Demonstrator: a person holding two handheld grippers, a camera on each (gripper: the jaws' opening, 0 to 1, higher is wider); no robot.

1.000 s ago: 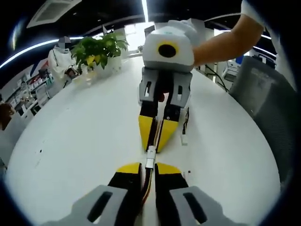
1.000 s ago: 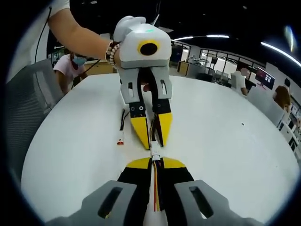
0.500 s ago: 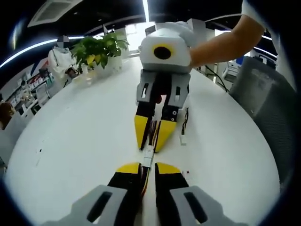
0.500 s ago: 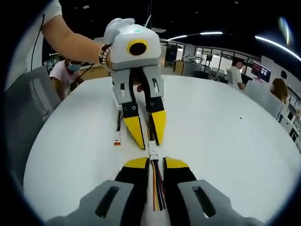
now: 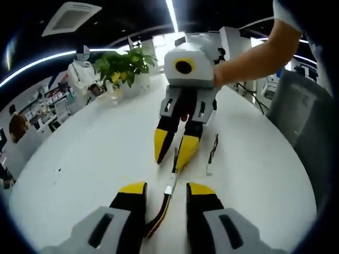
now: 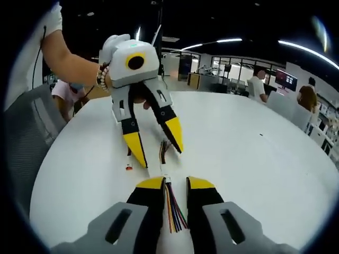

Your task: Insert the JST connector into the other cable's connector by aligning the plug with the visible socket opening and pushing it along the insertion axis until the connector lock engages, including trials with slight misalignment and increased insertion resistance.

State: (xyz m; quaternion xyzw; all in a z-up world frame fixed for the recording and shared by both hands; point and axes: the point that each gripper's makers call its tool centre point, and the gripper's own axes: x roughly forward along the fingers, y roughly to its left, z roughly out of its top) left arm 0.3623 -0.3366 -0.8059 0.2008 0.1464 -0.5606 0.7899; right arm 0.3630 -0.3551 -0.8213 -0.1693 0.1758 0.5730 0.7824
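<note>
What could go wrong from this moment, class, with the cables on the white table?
1. The left gripper is open, so the white connector lies unheld; whether it locked cannot be seen, and a pull might part it.
2. The coloured wires sit between the right gripper's jaws; moving off could drag them.
3. The spare cable lies close and might snag.

Two yellow-tipped grey hand-held grippers [image 5: 166,197] [image 6: 169,189], one round white bench [image 5: 95,159], one mated multicoloured-wire cable pair with white connector [image 5: 170,189], one spare black-wired cable [image 5: 212,153], one leafy green potted plant [image 5: 124,66].
</note>
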